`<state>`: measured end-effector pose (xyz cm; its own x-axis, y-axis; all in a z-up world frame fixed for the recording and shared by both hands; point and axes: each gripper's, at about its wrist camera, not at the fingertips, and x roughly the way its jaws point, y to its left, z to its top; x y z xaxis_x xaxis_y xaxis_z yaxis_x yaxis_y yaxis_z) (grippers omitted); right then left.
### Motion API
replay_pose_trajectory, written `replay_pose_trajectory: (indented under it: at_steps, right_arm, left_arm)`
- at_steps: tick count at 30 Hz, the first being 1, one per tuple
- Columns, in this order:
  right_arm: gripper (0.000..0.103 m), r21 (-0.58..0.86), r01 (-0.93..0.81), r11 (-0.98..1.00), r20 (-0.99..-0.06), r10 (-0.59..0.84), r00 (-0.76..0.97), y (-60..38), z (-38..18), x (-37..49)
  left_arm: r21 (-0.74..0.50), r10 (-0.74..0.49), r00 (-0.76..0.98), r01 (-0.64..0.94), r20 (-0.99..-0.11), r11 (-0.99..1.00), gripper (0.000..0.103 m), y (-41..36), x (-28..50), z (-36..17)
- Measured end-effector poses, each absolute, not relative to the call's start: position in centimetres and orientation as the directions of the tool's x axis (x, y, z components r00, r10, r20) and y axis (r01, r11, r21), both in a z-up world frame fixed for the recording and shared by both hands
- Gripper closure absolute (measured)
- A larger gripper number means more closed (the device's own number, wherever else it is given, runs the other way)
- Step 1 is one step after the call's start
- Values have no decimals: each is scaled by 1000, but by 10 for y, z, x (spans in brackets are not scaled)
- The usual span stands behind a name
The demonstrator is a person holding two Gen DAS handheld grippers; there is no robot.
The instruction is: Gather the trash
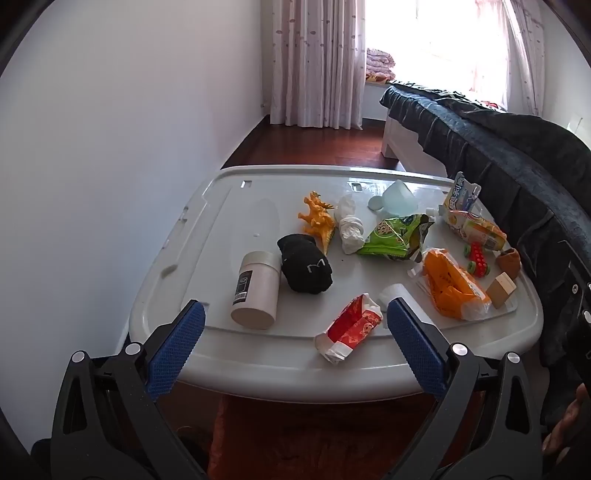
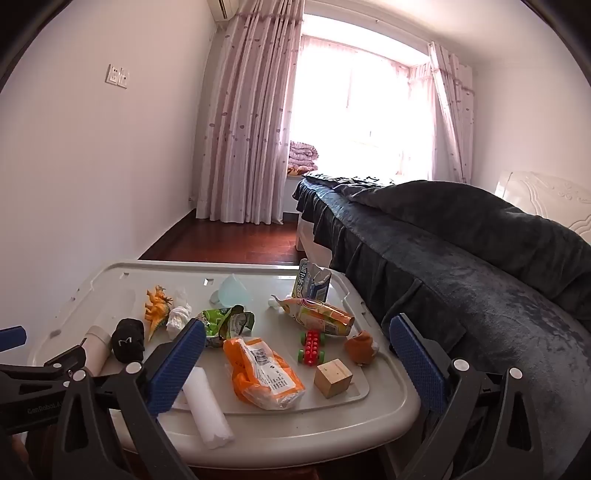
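Now both the left gripper and right gripper are released, so approach slowly the red wrapper near the front edge of the grey lid, avoiding toys.

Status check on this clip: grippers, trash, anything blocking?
Left gripper and right gripper open, empty. Wrappers, including red wrapper and orange bag, untouched on lid. Toys mixed among them.

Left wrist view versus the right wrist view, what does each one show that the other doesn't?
Only the left wrist view shows the red wrapper near the lid's front edge. Only the right wrist view shows the wall switch, the air conditioner and the headboard. Both share the orange packet, green bag, black sock and wooden cube.
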<state>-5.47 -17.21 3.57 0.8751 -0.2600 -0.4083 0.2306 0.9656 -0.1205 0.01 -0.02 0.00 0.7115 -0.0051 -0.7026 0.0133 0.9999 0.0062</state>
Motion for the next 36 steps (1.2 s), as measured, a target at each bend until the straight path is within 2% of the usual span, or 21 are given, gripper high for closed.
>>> replay_pose_trajectory:
  at_steps: [36]
  right_arm:
    - [5,-120,219,968,-412,-249,877,-172,35,-55]
  left_arm:
    - [15,9,703,2,-711,1000,7,1,0,-3]
